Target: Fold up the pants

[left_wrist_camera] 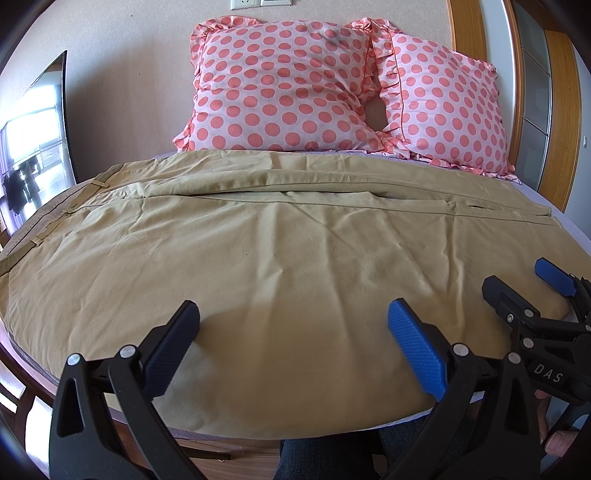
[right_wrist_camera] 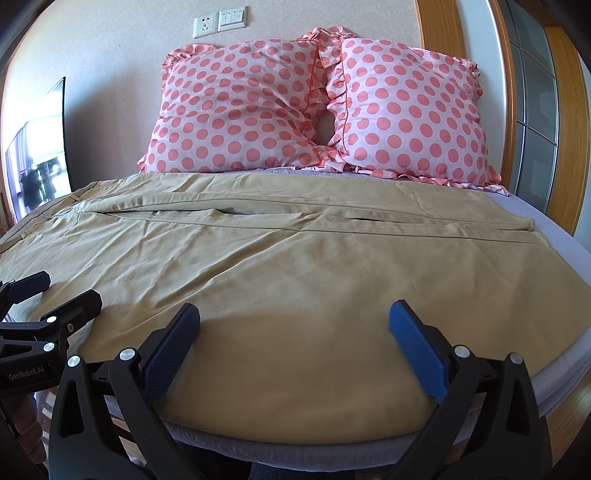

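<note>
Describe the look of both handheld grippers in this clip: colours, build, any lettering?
Both are black plastic frames with silver rivets and textured blue fingers. The left gripper shows "GenRobot.AI" on its body in the right wrist view; the right gripper shows "DAS" in the left wrist view. No cables visible.

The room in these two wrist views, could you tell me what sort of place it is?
Most likely a home bedroom. Tan pants are spread over a bed, two polka-dot pillows lean against the wall, and a wall socket sits above them.
</note>
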`<state>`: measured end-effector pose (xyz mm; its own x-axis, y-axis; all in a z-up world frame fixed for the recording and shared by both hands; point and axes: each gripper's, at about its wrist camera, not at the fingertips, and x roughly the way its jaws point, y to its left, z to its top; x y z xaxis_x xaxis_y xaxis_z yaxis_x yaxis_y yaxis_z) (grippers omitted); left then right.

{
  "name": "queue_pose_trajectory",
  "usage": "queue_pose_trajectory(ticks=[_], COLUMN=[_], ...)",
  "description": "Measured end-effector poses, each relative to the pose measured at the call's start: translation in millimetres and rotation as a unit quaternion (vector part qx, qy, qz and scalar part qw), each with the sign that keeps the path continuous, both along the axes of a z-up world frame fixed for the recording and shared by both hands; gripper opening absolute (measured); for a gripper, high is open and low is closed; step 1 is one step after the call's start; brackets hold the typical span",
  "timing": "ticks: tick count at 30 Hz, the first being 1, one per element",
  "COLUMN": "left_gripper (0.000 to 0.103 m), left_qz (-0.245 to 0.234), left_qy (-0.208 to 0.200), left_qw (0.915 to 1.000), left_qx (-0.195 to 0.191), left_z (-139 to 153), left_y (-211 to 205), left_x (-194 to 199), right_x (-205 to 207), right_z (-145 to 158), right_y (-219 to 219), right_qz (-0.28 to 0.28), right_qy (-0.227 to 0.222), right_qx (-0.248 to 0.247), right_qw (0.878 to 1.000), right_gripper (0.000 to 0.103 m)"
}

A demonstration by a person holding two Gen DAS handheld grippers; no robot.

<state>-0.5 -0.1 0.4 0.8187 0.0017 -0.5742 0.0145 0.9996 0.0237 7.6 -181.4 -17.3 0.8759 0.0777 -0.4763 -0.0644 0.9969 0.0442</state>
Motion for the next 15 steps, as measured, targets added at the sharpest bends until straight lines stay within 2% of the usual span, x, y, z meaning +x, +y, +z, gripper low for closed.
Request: queue_pose_trajectory(ticks=[15], left_gripper=[0.101], left_qz=[0.0], left_qy=[-0.001], left_qw=[1.0], left_qx=[0.0], left_z=[0.0], left_y=[-0.1], left_x=[-0.1], right_x=[-1.0], right_z=[-2.6], right_y=[1.2], right_qz=[0.0], right_qy=[-0.002], right_qx=[0.0], right_qw=[1.0], right_gripper=[0.102])
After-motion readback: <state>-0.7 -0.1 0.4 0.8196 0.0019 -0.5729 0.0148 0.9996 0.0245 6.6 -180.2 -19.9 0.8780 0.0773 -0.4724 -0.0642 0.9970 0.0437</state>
